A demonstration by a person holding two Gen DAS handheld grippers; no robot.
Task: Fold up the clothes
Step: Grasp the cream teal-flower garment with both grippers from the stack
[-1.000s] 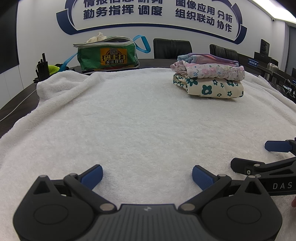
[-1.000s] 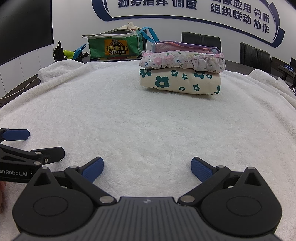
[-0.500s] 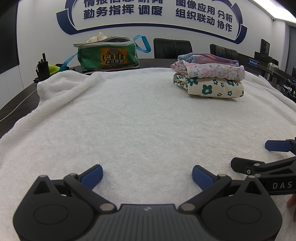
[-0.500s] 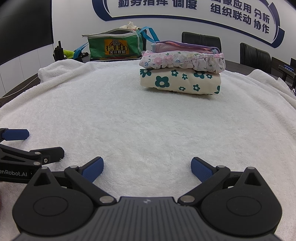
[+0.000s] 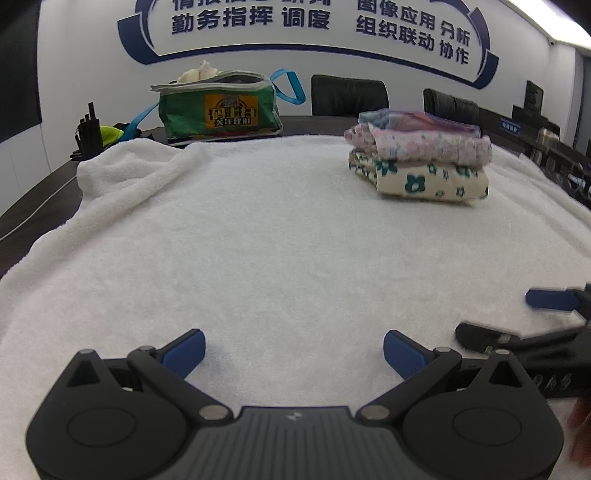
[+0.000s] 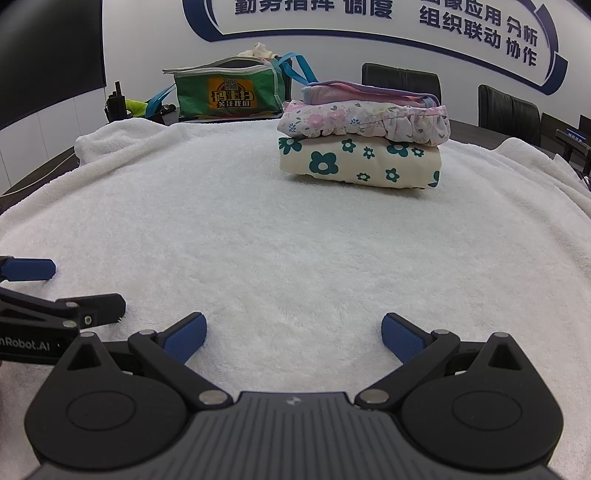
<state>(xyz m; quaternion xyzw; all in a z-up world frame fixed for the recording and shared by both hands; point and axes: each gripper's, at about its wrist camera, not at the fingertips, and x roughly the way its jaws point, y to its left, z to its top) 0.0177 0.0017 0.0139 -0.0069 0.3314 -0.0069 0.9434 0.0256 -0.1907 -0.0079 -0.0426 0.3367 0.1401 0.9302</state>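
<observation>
An office meeting room: wall slogan [image 5: 317, 18], black chairs [image 6: 400, 81], dark table [image 5: 22, 218].

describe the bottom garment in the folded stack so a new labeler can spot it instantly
On the white towel covering the table, find the stack of folded clothes ahead of the right tool. The bottom garment is cream with dark teal flowers; those above it are pink and lilac.

I see even, bright indoor light from overhead, with a ceiling glare patch [image 5: 543, 14] at 1 o'clock. Shadows are soft. Fisheye bending curves the wall lettering [image 6: 476, 26]. The other gripper at 3 o'clock looks motion-blurred.
</observation>
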